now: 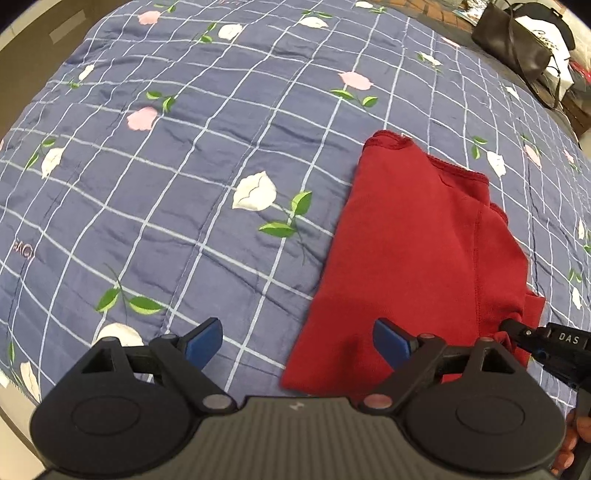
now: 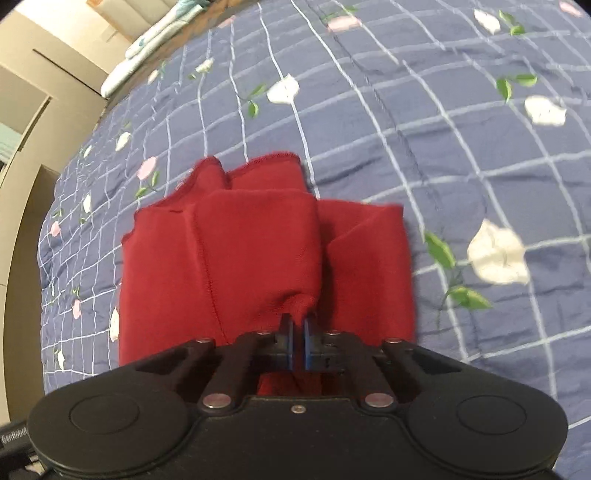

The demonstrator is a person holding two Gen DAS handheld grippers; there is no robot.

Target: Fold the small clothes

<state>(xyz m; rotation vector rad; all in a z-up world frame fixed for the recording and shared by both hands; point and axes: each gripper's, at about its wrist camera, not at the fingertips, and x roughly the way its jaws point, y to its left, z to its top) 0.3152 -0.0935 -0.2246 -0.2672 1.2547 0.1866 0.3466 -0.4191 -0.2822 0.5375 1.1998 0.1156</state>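
A small red garment (image 1: 413,258) lies partly folded on a blue checked quilt with flowers (image 1: 184,166). My left gripper (image 1: 297,341) stands open just above the quilt, at the garment's near left corner, with nothing between its blue pads. In the left wrist view the right gripper (image 1: 508,326) comes in from the right and pinches the garment's near right edge. The right wrist view shows my right gripper (image 2: 298,325) shut on a bunched fold of the red garment (image 2: 258,243), lifting that layer over the rest.
A dark handbag (image 1: 513,44) and a white bag (image 1: 546,33) lie at the quilt's far right edge. Folded pale bedding (image 2: 147,48) rests at the far left edge, by a beige wall and cabinet (image 2: 22,122). Open quilt stretches left of the garment.
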